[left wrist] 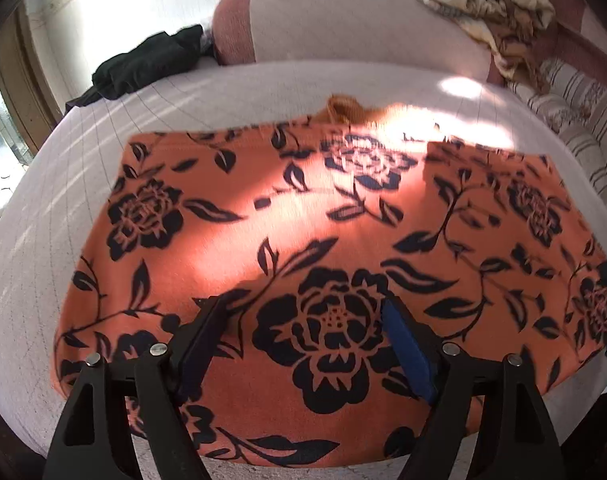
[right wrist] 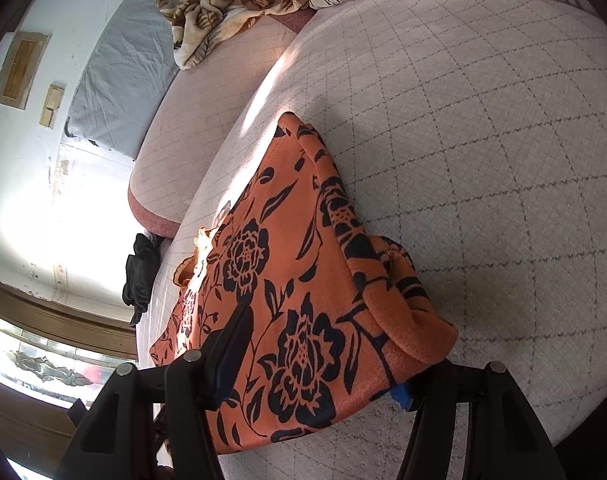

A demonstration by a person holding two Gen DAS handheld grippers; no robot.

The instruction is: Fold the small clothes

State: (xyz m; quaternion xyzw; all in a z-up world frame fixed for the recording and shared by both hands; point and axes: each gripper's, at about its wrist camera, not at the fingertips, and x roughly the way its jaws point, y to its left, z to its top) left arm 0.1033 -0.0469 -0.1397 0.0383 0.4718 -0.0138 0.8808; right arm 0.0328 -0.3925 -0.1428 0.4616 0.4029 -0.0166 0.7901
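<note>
An orange garment with black flower print (left wrist: 303, 220) lies spread on a pale quilted bed (left wrist: 43, 240). My left gripper (left wrist: 299, 312) hovers open over its near edge, fingers apart with nothing between them. In the right wrist view the same garment (right wrist: 287, 280) lies folded over, with a rolled fold at its right side. My right gripper (right wrist: 323, 360) is wide open, its fingers on either side of the garment's near corner; the right finger (right wrist: 403, 394) is mostly hidden under the fold.
A black garment (left wrist: 143, 64) lies at the bed's far left. A brown patterned blanket (left wrist: 491, 0) is heaped on the bolster behind. A striped pillow (left wrist: 575, 120) lies at the right. A window (right wrist: 43, 360) is at the left.
</note>
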